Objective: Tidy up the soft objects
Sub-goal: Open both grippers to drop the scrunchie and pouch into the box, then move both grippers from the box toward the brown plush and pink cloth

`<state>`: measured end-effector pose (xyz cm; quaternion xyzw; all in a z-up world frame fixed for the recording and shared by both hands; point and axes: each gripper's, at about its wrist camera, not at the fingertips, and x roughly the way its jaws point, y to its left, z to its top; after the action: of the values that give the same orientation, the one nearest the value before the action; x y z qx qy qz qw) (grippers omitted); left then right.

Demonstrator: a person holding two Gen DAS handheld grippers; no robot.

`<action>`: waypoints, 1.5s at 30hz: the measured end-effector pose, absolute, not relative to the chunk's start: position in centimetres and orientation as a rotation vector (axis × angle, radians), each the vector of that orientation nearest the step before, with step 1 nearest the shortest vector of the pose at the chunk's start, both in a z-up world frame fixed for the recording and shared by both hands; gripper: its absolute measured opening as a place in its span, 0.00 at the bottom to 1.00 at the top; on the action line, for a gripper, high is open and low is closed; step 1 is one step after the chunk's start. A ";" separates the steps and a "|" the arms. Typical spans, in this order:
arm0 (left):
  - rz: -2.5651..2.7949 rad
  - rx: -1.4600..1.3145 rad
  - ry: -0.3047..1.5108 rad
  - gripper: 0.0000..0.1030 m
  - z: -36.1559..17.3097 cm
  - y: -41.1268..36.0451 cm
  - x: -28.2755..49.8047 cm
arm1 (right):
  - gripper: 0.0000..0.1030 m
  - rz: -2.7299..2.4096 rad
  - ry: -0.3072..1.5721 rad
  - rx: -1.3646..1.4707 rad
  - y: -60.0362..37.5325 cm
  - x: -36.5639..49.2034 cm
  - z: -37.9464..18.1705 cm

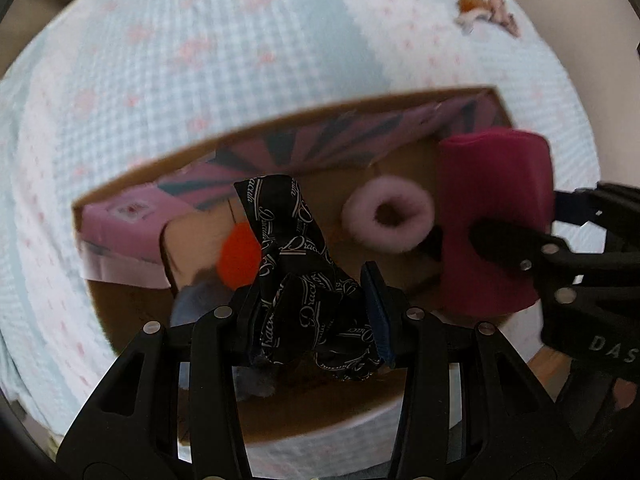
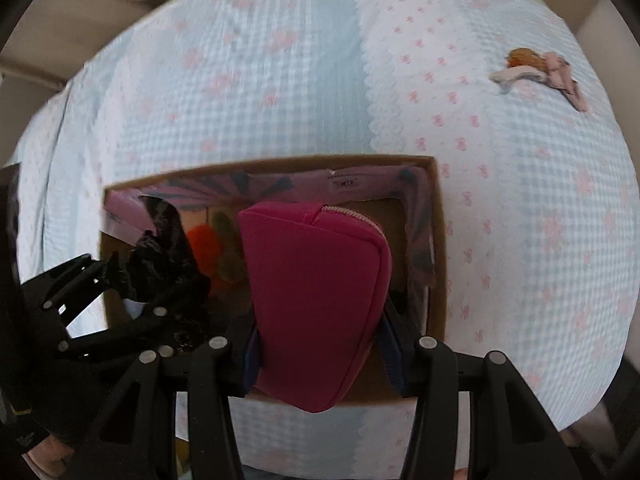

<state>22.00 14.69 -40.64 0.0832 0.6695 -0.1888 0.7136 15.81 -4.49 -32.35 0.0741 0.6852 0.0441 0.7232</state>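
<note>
Both tools hang over the open cardboard box on the bed, its rim ringing them closely on all sides. The left hand-held gripper pinches a black printed scrunchie at 6 o'clock in its view; the right hand-held gripper clamps a magenta zip pouch, crowding the box's right half. Inside lie a pink fluffy ring at 2 o'clock, an orange pom-pom and a pink patterned liner. A small doll lies well apart on open bedspread at 1 o'clock.
</note>
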 end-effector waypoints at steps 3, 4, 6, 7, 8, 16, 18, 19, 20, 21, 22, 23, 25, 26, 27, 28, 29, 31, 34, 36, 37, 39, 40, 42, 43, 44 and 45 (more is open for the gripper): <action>-0.428 0.202 1.491 0.38 -41.2 14.9 21.7 | 0.44 0.113 1.547 0.118 -4.2 16.1 -33.8; -0.438 0.210 1.491 0.39 -41.3 14.8 21.6 | 0.44 0.115 1.552 0.108 -4.1 16.2 -34.0; -0.462 0.236 1.478 0.53 -41.2 14.5 21.4 | 0.45 0.120 1.560 0.097 -4.1 16.3 -34.3; -0.459 0.257 1.472 0.81 -41.1 14.4 21.3 | 0.47 0.120 1.566 0.099 -4.1 16.3 -34.5; -0.442 0.289 1.455 0.94 -40.9 14.4 21.2 | 0.50 0.120 1.574 0.106 -4.1 16.4 -34.7; -0.424 0.276 1.426 1.00 -39.8 15.8 20.6 | 1.00 0.141 1.500 0.174 -4.4 16.8 -34.5; -0.420 0.263 1.427 1.00 -39.7 16.1 20.5 | 1.00 0.136 1.500 0.190 -4.6 16.8 -34.7; -0.416 0.253 1.424 1.00 -39.5 16.3 20.6 | 1.00 0.133 1.501 0.199 -4.6 16.8 -34.7; -0.412 0.248 1.421 1.00 -39.3 16.4 20.6 | 1.00 0.133 1.501 0.207 -4.6 16.8 -34.7; -0.409 0.244 1.419 1.00 -39.2 16.5 20.6 | 1.00 0.134 1.499 0.212 -4.6 16.7 -34.6; -0.406 0.238 1.418 1.00 -39.0 16.6 20.6 | 1.00 0.134 1.493 0.214 -4.6 16.7 -34.5; -0.404 0.233 1.415 1.00 -38.7 16.9 20.5 | 1.00 0.134 1.484 0.212 -4.5 16.7 -34.3; -0.400 0.228 1.406 1.00 -38.2 17.2 20.4 | 1.00 0.132 1.463 0.201 -4.4 16.5 -33.7; -0.396 0.226 1.397 1.00 -37.9 17.3 20.3 | 1.00 0.130 1.461 0.193 -4.4 16.4 -33.4; -0.390 0.224 1.387 1.00 -37.5 17.5 20.2 | 1.00 0.124 1.457 0.181 -4.4 16.3 -33.1; -0.388 0.217 1.377 1.00 -37.0 17.7 20.1 | 1.00 0.120 1.441 0.175 -4.3 16.2 -32.6; -0.384 0.205 1.367 1.00 -36.5 18.0 19.9 | 1.00 0.122 1.429 0.177 -4.4 16.1 -32.3; -0.376 0.185 1.352 1.00 -35.6 18.4 19.6 | 1.00 0.125 1.401 0.183 -4.3 15.7 -31.2; -0.366 0.160 1.326 1.00 -34.0 19.0 18.8 | 1.00 0.122 1.370 0.163 -4.0 15.0 -29.6; -0.356 0.150 1.306 1.00 -32.8 18.7 18.4 | 1.00 0.118 1.352 0.144 -3.7 14.6 -28.5; -0.352 0.146 1.295 1.00 -32.2 18.9 18.2 | 1.00 0.120 1.342 0.137 -3.6 14.4 -27.9; -0.337 0.141 1.270 1.00 -30.7 19.0 17.4 | 1.00 0.122 1.317 0.122 -3.4 13.7 -26.6; -0.331 0.139 1.258 1.00 -30.1 19.1 17.0 | 1.00 0.122 1.303 0.114 -3.3 13.3 -25.8; -0.318 0.127 1.221 1.00 -28.3 19.5 16.1 | 1.00 0.122 1.282 0.109 -3.4 12.6 -24.5; -0.315 0.120 1.206 1.00 -27.5 19.5 15.6 | 1.00 0.123 1.269 0.114 -3.5 12.1 -23.7; -0.307 0.111 1.187 1.00 -26.5 19.7 15.0 | 1.00 0.123 1.257 0.121 -3.6 11.7 -23.0; -0.300 0.104 1.177 1.00 -25.9 19.9 14.8 | 1.00 0.124 1.240 0.133 -3.8 11.2 -22.1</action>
<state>14.75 19.91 -25.87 0.0488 0.5527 -0.1410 0.8199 11.21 -3.78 -22.13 0.0621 0.5802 0.0581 0.8100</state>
